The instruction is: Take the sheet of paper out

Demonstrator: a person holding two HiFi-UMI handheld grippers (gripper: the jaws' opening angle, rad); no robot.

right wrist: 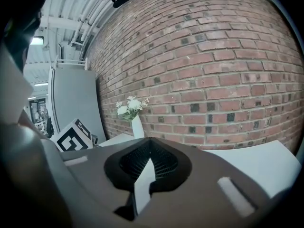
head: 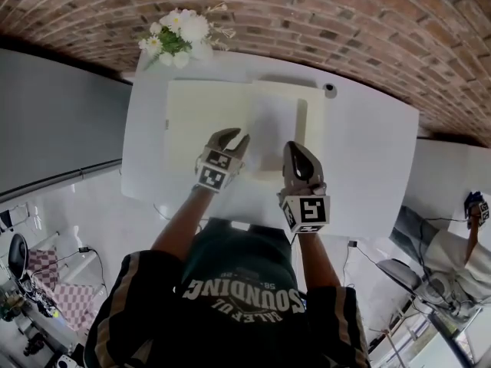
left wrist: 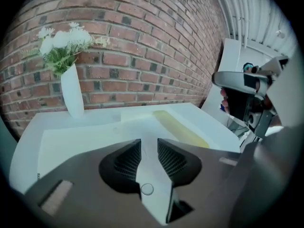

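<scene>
A pale cream folder (head: 203,121) lies open on the white table (head: 368,152). On its right half rests a white sheet of paper (head: 271,125), and a yellow strip (head: 301,119) runs along the sheet's right side. My left gripper (head: 232,138) hovers over the folder's front middle, by the sheet's left edge, open with nothing between its fingers. In the left gripper view the gripper (left wrist: 148,144) shows a clear gap, with the folder (left wrist: 80,144) and the strip (left wrist: 180,127) ahead. My right gripper (head: 296,147) is shut and empty near the strip's front end; its tips (right wrist: 150,145) meet.
A white vase of white flowers (head: 178,37) stands at the table's far left corner, against the brick wall. A small round object (head: 330,90) sits at the far edge right of the folder. Another person (head: 468,228) is at the right edge, beyond the table.
</scene>
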